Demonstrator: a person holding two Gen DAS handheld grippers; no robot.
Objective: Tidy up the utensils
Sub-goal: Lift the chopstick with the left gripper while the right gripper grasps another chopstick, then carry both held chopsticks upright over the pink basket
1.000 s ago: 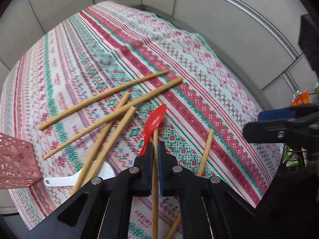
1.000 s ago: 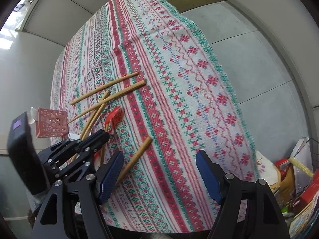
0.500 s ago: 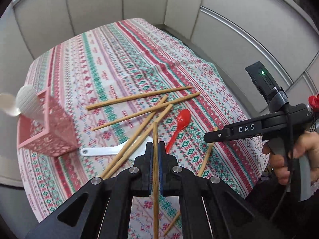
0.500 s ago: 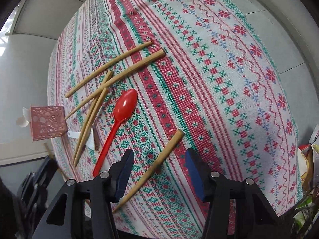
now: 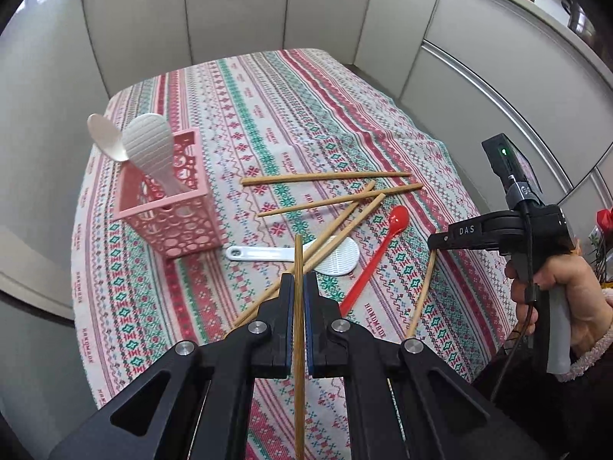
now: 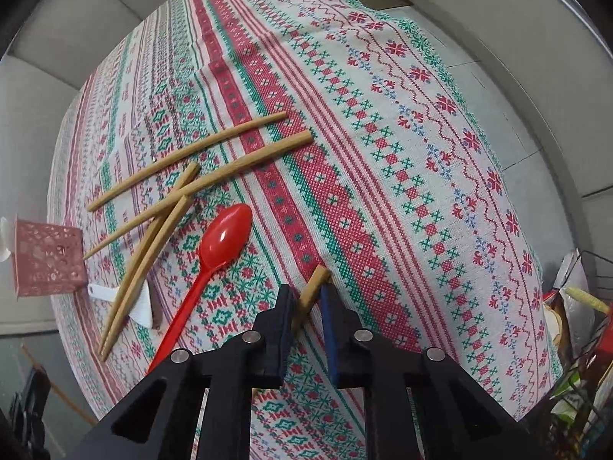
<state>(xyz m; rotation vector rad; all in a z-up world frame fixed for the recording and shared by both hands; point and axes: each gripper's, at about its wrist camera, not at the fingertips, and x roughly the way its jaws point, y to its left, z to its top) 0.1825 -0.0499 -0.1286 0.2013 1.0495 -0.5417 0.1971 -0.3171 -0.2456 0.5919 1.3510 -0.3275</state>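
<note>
Above the cloth-covered worktop (image 5: 268, 122), a thin wooden chopstick (image 5: 298, 268) is pinched by the left tongs (image 5: 299, 287); it could pivot. Another wooden chopstick (image 6: 312, 281) is straddled by the narrowly parted right tongs (image 6: 306, 299), so it could be skidded away.

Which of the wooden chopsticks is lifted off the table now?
The wooden chopstick clamped in the left gripper; the other chopsticks lie on the patterned tablecloth, one between the right gripper's fingers.

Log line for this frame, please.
left gripper: shut on chopstick, raised | right gripper: straddling second chopstick on tablecloth | holder: upright
</note>
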